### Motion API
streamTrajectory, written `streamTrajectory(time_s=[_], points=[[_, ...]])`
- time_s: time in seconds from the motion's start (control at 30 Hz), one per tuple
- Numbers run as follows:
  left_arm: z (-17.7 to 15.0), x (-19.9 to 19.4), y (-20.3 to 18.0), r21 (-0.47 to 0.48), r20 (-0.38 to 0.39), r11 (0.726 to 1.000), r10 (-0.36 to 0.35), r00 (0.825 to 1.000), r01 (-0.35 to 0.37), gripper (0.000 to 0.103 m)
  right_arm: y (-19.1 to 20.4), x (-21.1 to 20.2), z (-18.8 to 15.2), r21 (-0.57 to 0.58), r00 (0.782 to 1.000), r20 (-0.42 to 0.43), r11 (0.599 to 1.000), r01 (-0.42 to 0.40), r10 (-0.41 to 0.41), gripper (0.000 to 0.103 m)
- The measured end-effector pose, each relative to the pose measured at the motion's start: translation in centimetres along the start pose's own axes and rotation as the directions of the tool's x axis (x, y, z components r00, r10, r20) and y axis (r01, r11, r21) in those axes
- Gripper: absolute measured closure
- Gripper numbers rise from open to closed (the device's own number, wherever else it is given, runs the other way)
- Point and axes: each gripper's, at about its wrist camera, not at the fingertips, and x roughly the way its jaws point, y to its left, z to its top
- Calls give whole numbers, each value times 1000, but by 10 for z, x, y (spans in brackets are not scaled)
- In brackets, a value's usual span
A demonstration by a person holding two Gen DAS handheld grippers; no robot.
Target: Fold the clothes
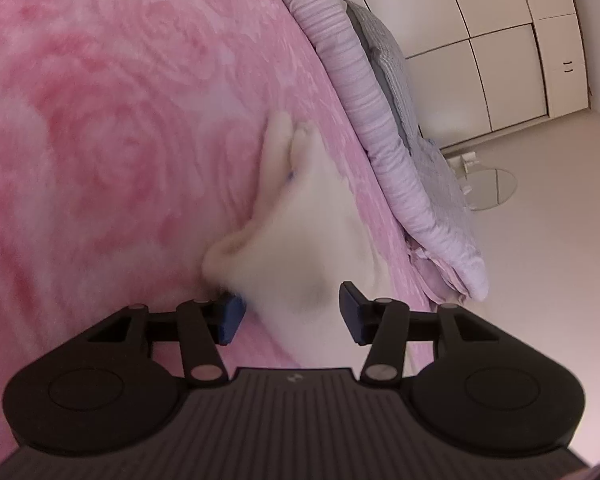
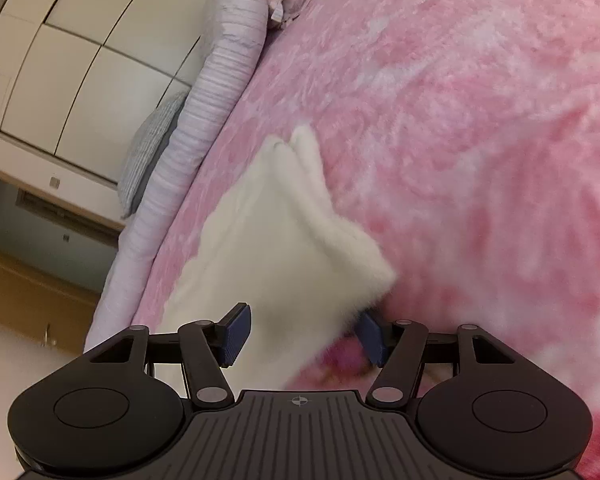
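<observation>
A white fluffy garment [image 2: 284,232] lies mid-frame on the pink blanket [image 2: 480,140], apparently laid down for folding; left gripper [image 1: 292,314] and right gripper [image 2: 304,334] straddle its near edge, jaws released.

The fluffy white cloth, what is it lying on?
The white cloth lies on a pink blanket that shows all around it. The part of the blanket right beneath the cloth is covered, so nothing there can be seen.
</observation>
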Motion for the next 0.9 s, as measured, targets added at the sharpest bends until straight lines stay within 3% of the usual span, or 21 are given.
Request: streamTrajectory(time_s=[0.03,0.07,0.1,0.17,0.43,0.57,0.67,0.7,0.77,0.9], points=[[1,3,-2,19,1,1000,16,1000,-16,74,2,3,0,-14,1000,9,1000,16,-16,52],[0,4,-4,44,4,999,21,1000,-21,84,4,5,1,-29,1000,13,999,23,-23,82],[-1,3,-7,72,9,997,19,1000,-19,91,5,6,1,-44,1000,11,999,20,-19,92],[-4,-1,-13,124,24,992,15,1000,-18,96,5,2,0,-58,1000,15,998,11,-10,94],[-40,-45,-21,203,53,979,3,999,-13,98,-2,-33,-12,-72,1000,-4,997,-20,20,96],[-74,-90,-14,188,29,982,-8,1000,3,97,-16,-68,-26,-50,999,-37,999,-19,17,96],[-92,-113,-5,195,-24,981,27,999,-22,96,-28,-91,-39,-89,995,-92,996,16,-24,94],[-93,-118,-3,205,-41,978,44,998,-35,95,-30,-95,-40,-115,992,-111,992,42,-55,93],[-89,-129,-4,251,-60,965,88,994,-70,92,-33,-106,-38,-185,983,-139,979,90,-117,74],[-63,-140,-32,396,-53,913,132,990,-101,88,-14,-129,-22,-367,978,-56,915,167,-200,66]])
